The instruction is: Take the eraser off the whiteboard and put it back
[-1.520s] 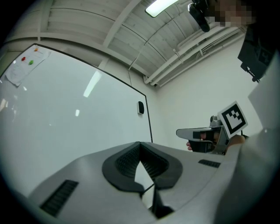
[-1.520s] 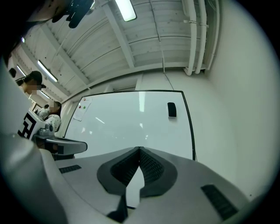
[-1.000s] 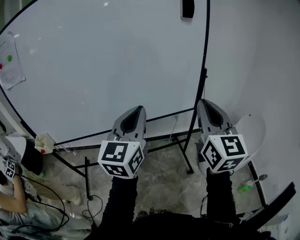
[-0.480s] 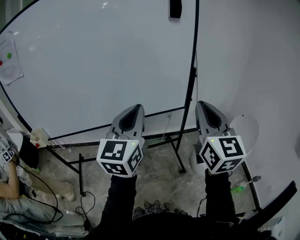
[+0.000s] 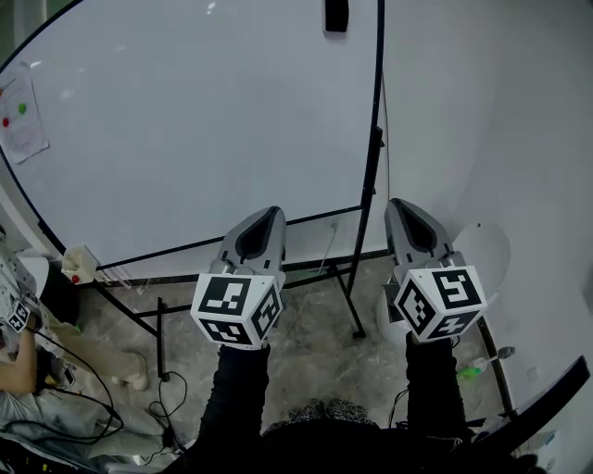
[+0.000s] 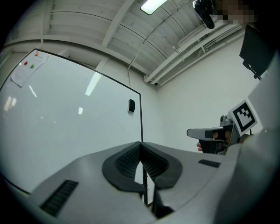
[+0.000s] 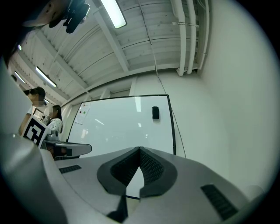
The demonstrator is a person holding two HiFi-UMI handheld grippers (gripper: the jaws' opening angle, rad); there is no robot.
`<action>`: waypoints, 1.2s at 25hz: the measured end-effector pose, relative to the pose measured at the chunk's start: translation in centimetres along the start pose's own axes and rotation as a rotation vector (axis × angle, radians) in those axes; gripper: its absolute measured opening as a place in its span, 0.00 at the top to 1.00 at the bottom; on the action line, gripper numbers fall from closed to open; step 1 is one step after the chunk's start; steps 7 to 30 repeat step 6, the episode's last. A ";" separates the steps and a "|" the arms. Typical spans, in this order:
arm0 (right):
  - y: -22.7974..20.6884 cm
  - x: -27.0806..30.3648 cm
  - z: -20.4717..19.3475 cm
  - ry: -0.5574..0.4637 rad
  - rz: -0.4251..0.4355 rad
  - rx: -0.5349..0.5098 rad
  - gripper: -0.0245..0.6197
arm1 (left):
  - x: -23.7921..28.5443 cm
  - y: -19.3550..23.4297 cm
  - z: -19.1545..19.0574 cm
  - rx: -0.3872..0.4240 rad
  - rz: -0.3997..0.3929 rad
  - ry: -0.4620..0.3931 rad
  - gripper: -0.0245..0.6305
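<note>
Black against the pale board face, the eraser [image 5: 336, 14] sits upright on the whiteboard [image 5: 185, 111], in the upper right corner just inside the right frame edge. Nothing supports it from below, so it most likely holds by magnet. A paper sheet [image 5: 20, 116] is pinned at the whiteboard's opposite, left edge, well apart from the eraser.

Left claw [image 5: 271, 215]: jaws brought fully together, nothing between them. It is held in front of the whiteboard's lower edge, toward the right half. In the left gripper view the closed tips [image 6: 140, 143] point at the board, with the eraser [image 6: 131, 105] above and slightly left of them.

Right claw [image 5: 401, 204]: jaws likewise closed tip to tip and empty. It is held just past the whiteboard's right frame edge, in front of the bare wall. In the right gripper view the tips [image 7: 139, 148] aim below the eraser [image 7: 155, 113].

Status: removal has not begun, and the eraser is well apart from both claws. Both are probably kept closed because no grasp is due at this range.

Next step, as judged: raise one claw toward the upper right corner and open it before contact. Take the eraser across its narrow sides, because it lies flat on the board. A push straight at its face could slide it along the surface.
</note>
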State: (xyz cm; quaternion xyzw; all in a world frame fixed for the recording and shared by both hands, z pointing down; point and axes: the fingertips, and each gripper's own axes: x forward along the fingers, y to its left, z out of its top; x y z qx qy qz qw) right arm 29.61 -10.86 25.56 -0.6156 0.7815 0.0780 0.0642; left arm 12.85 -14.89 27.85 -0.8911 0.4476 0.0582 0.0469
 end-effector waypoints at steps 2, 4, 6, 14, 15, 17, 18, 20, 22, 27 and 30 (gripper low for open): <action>-0.2 -0.1 0.0 -0.003 0.005 0.004 0.95 | 0.1 -0.2 0.1 0.001 0.001 0.001 0.95; -0.4 -0.1 0.0 -0.005 0.008 0.007 0.95 | 0.3 -0.3 0.1 0.001 0.004 0.003 0.95; -0.6 -0.1 -0.1 -0.004 0.008 0.009 0.95 | 0.4 -0.4 0.0 0.000 0.006 0.005 0.95; -0.6 -0.1 -0.1 -0.004 0.008 0.009 0.95 | 0.4 -0.4 0.0 0.000 0.006 0.005 0.95; -0.6 -0.1 -0.1 -0.004 0.008 0.009 0.95 | 0.4 -0.4 0.0 0.000 0.006 0.005 0.95; -0.6 -0.1 -0.1 -0.004 0.008 0.009 0.95 | 0.4 -0.4 0.0 0.000 0.006 0.005 0.95; -0.6 -0.1 -0.1 -0.004 0.008 0.009 0.95 | 0.4 -0.4 0.0 0.000 0.006 0.005 0.95; -0.6 -0.1 -0.1 -0.004 0.008 0.009 0.95 | 0.4 -0.4 0.0 0.000 0.006 0.005 0.95; -0.6 -0.1 -0.1 -0.004 0.008 0.009 0.95 | 0.4 -0.4 0.0 0.000 0.006 0.005 0.95; -0.6 -0.1 -0.1 -0.004 0.008 0.009 0.95 | 0.4 -0.4 0.0 0.000 0.006 0.005 0.95; -0.6 -0.1 -0.1 -0.004 0.008 0.009 0.95 | 0.4 -0.4 0.0 0.000 0.006 0.005 0.95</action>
